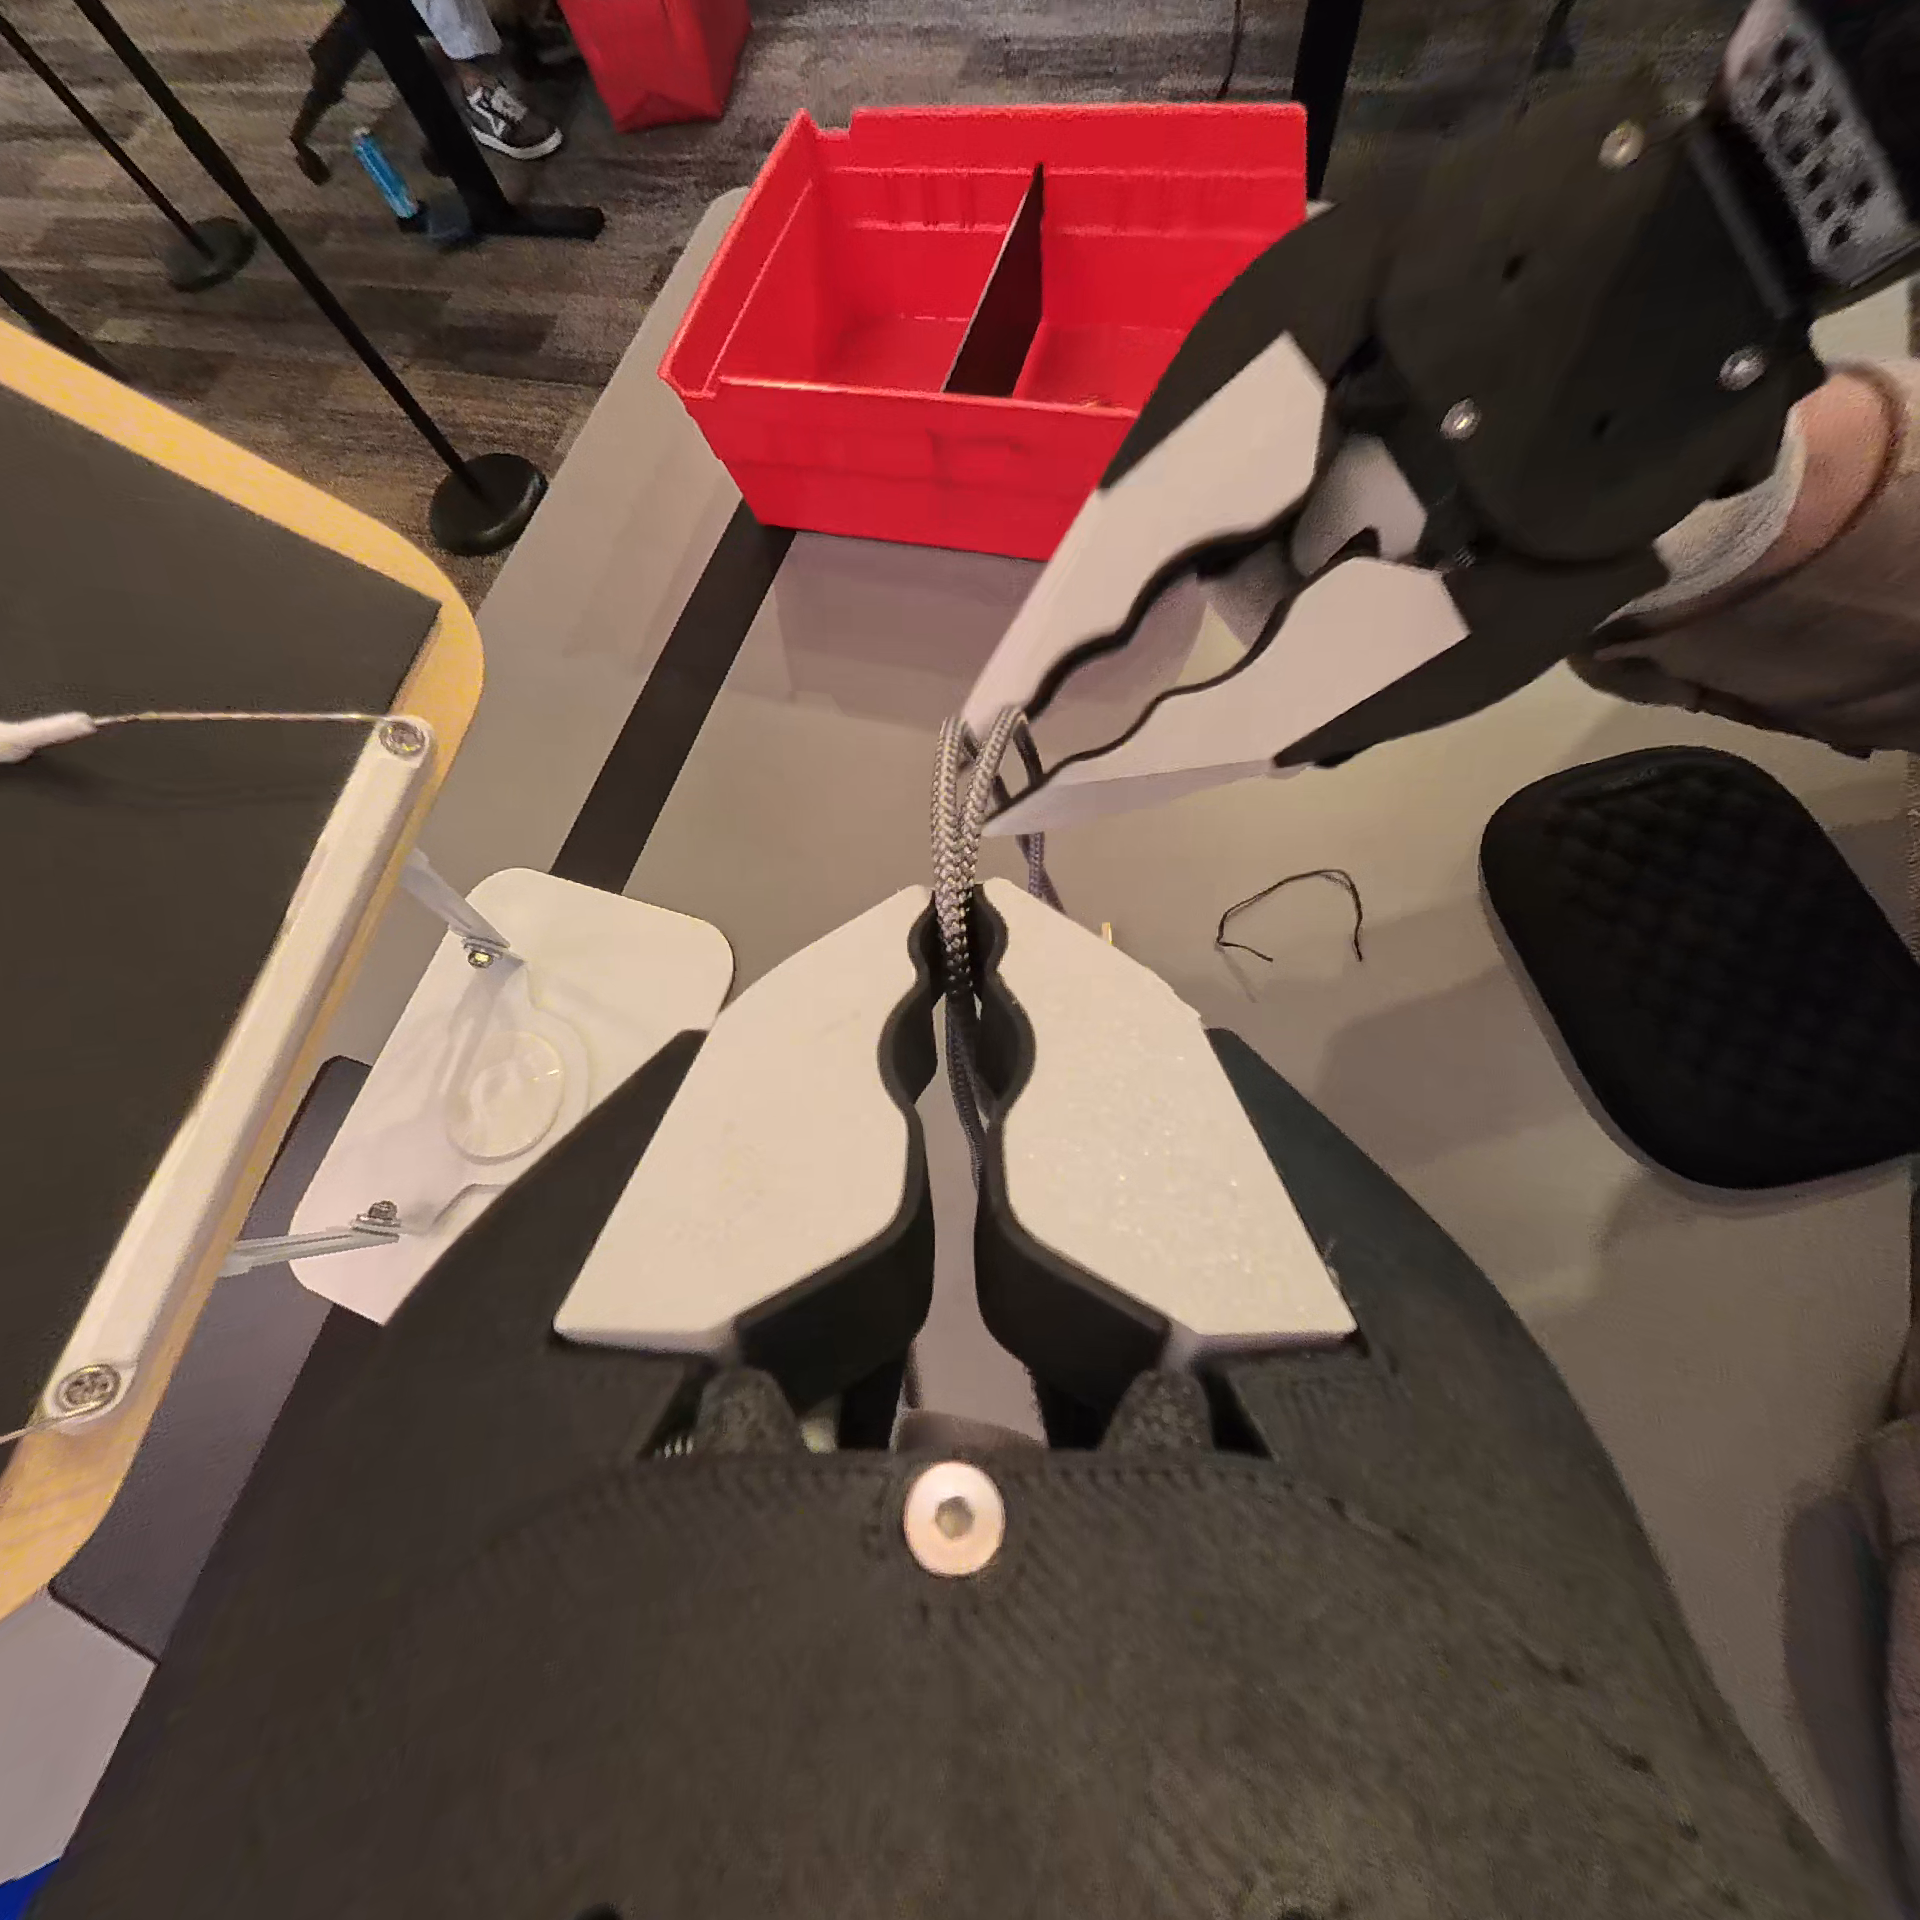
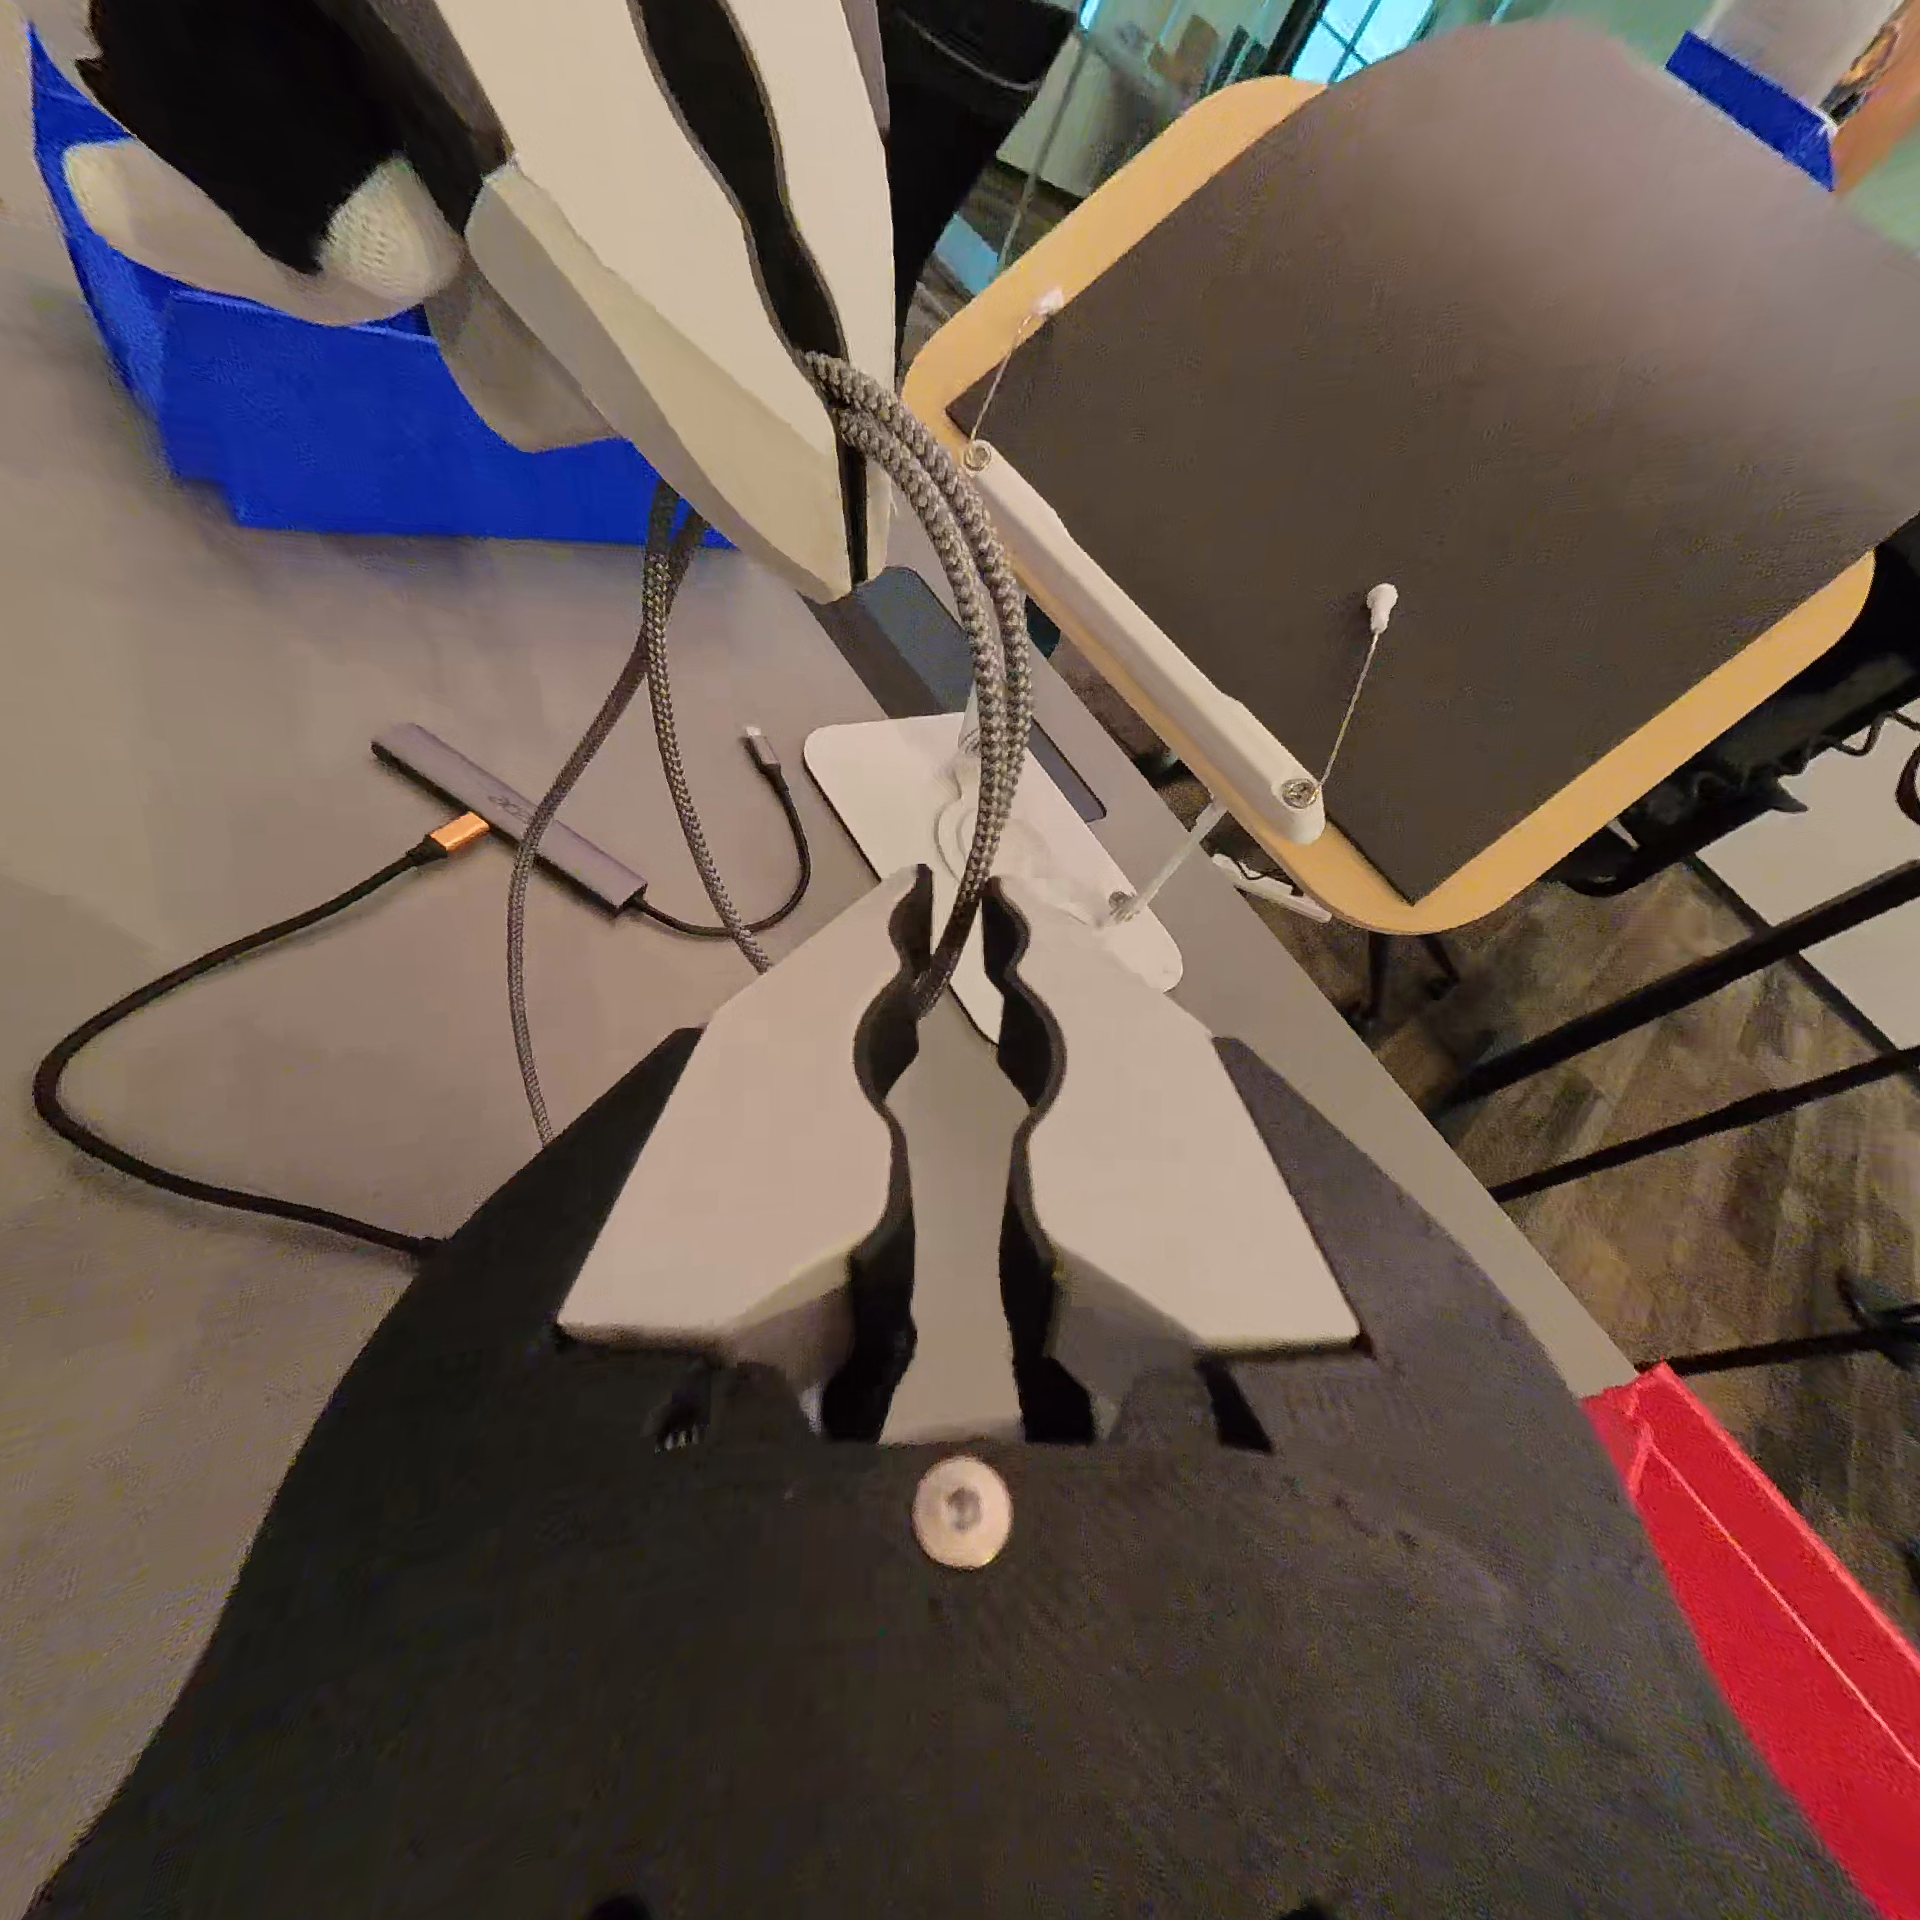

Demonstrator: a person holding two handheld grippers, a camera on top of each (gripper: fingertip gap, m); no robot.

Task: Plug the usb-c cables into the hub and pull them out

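A grey braided cable is folded double and hangs between both grippers above the grey table. My left gripper is shut on it near the fingertips; it also shows at the top of the right wrist view. My right gripper is open a little, and the cable passes between its tips; in the left wrist view it reaches in from the upper right. The slim grey hub lies flat on the table with a black cable's copper plug in its side. The hub's own short lead ends in a loose plug.
A red divided bin stands at the table's far end and a blue bin behind the hub. A black padded rest lies to the right. A tan-rimmed black board on a white base plate sits at the left edge. One gripper's finger ends stand about 5 centimetres off the other's. From either gripper's tips it is about 30 centimetres to the slim grey hub.
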